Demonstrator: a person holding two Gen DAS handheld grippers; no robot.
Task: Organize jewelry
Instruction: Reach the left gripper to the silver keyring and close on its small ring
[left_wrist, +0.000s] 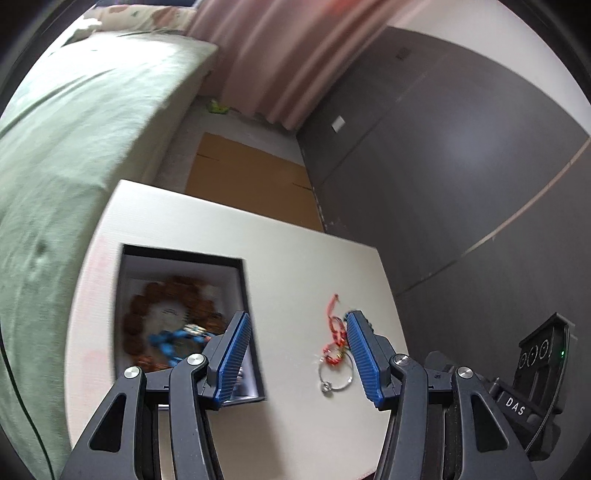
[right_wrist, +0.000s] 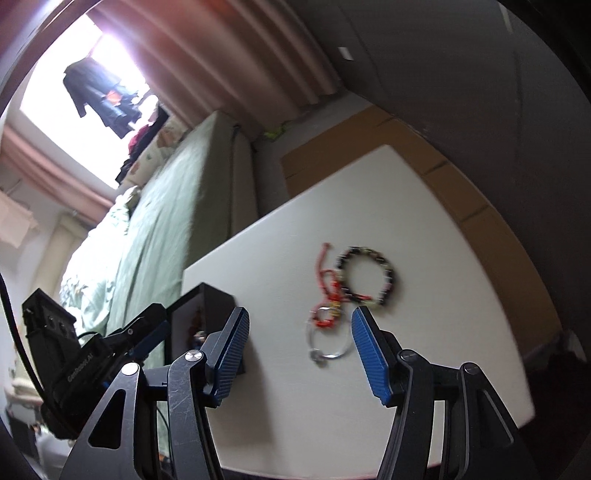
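Note:
A black open box (left_wrist: 246, 295) sits on the white table (left_wrist: 295, 251); inside lie a brown bead bracelet (left_wrist: 147, 295) and a blue bracelet (left_wrist: 173, 338). Right of the box lie a red cord bracelet (left_wrist: 334, 332) and a thin silver ring bracelet (left_wrist: 334, 374). My left gripper (left_wrist: 297, 350) is open and empty, hovering above the table between box and red bracelet. In the right wrist view, the red cord bracelet (right_wrist: 327, 291), the silver ring (right_wrist: 328, 345) and a dark bead bracelet (right_wrist: 367, 275) lie ahead of my right gripper (right_wrist: 299, 350), open and empty. The box (right_wrist: 207, 314) stands left.
A bed with a green cover (left_wrist: 66, 147) runs along the table's left side. Brown cardboard (left_wrist: 251, 177) lies on the floor beyond the table. A dark grey wardrobe (left_wrist: 443, 147) stands to the right. Pink curtains (left_wrist: 277, 55) hang at the back.

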